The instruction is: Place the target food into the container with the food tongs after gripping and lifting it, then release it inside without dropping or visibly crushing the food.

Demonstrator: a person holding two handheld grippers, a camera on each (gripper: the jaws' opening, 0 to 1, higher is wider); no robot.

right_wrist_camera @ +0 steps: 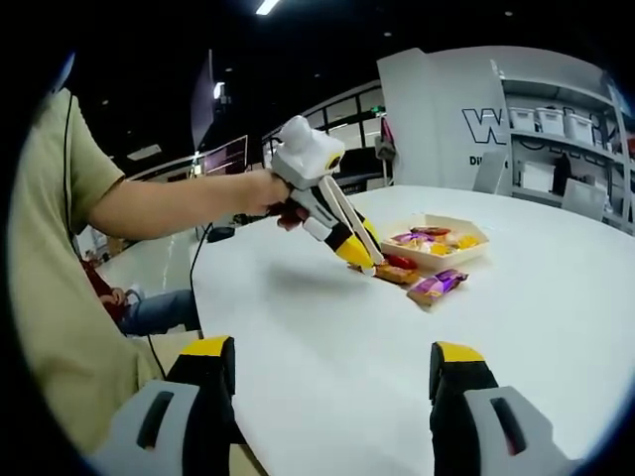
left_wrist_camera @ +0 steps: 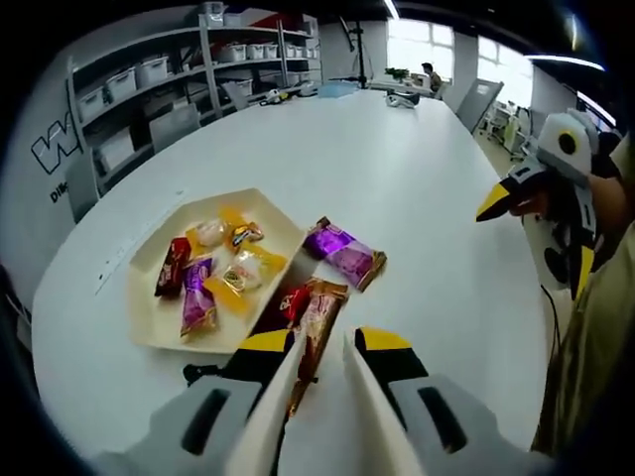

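On a white table (left_wrist_camera: 417, 178) by storage shelves (left_wrist_camera: 169, 79), left gripper (left_wrist_camera: 322, 362) clasping tongs (left_wrist_camera: 327, 397), right gripper (right_wrist_camera: 332, 382) wide.

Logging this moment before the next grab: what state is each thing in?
left gripper: holding tongs, tips around the brown snack
brown snack packet: on the table, beside the tray
purple snack packet: on the table, outside the tray
tray: holding several snacks
right gripper: open, empty

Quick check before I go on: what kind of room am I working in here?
Probably a lab or workshop-style office. Grey metal shelving with white storage bins lines one wall, a large white table holds a cream tray of wrapped snacks, and a person sits at a far desk by bright windows.
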